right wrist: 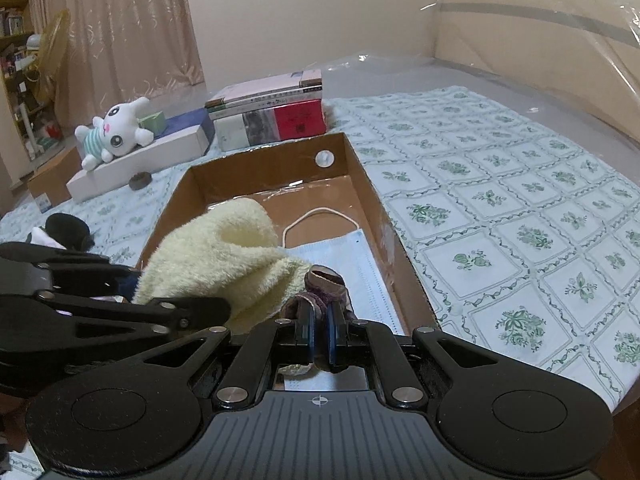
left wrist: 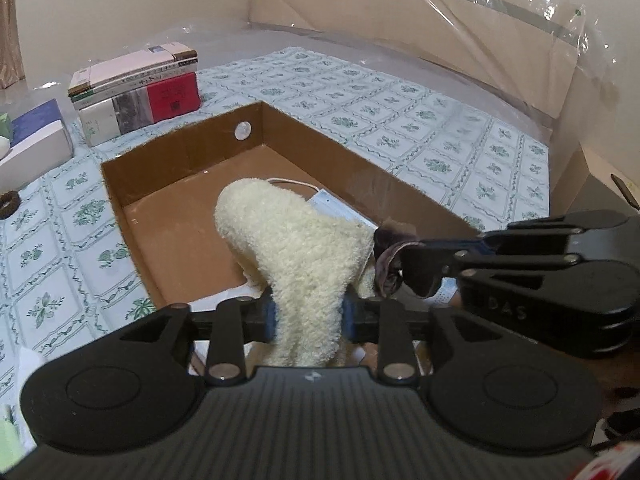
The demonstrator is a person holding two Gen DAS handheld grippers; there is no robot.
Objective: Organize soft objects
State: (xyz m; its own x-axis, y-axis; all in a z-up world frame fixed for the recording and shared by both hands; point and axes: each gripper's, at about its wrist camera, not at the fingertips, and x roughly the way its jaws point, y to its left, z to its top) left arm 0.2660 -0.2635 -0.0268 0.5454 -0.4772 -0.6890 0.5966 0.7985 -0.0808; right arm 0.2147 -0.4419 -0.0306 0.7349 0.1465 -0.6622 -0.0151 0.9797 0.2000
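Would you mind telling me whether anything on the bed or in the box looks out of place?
Mostly tidy. The plush toy sprawls tilted across the white box rather than in the cardboard box, and a dark hair tie lies loose on the bedspread.

A box [right wrist: 404,264] is set on the cloth [right wrist: 520,200], and in it a mask [right wrist: 360,264] is laid along the right wall, with a sock [right wrist: 224,256] draped over the mask's left part. Behind the box a stack of books [right wrist: 272,116] is placed, and to its left a toy [right wrist: 116,132] is laid on a carton [right wrist: 136,164]. A small ring [right wrist: 140,179], perhaps a hair tie, is seen before the carton.
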